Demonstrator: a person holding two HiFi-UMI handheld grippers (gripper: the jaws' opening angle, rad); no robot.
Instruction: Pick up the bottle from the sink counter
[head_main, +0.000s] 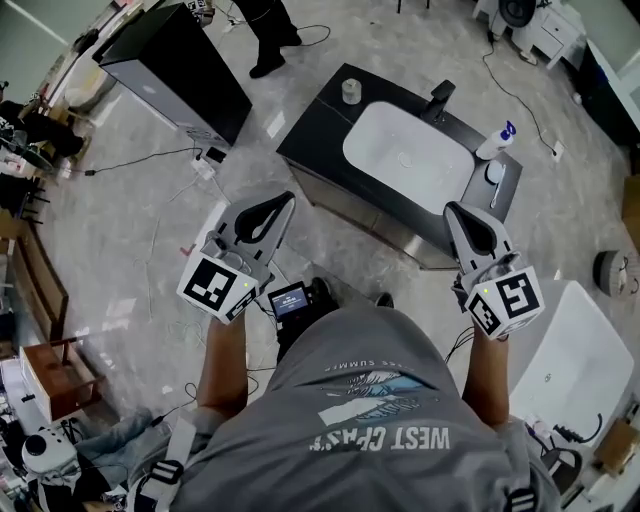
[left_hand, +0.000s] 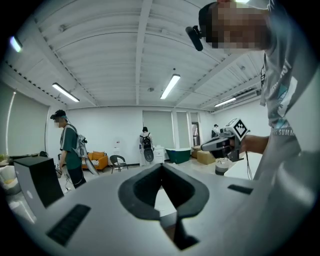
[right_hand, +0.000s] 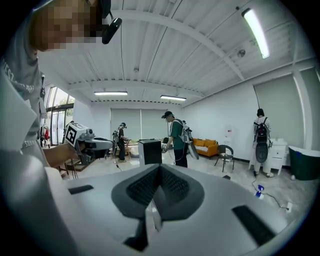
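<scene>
First open the right gripper (head_main: 457, 212), now pressed shut on nothing; leave the left gripper (head_main: 284, 201) shut too, empty and out of the way. Then reach forward to the bottle (head_main: 495, 142), at the right end of the counter (head_main: 318, 132), just beside the basin (head_main: 405, 155). Come in level, straddle the white body below the blue top, and close gently, keeping clear of the faucet (head_main: 438, 100).

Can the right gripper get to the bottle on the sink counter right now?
Probably yes: nothing stands between the right gripper and the bottle on the counter, but its shut jaws must open first.
</scene>
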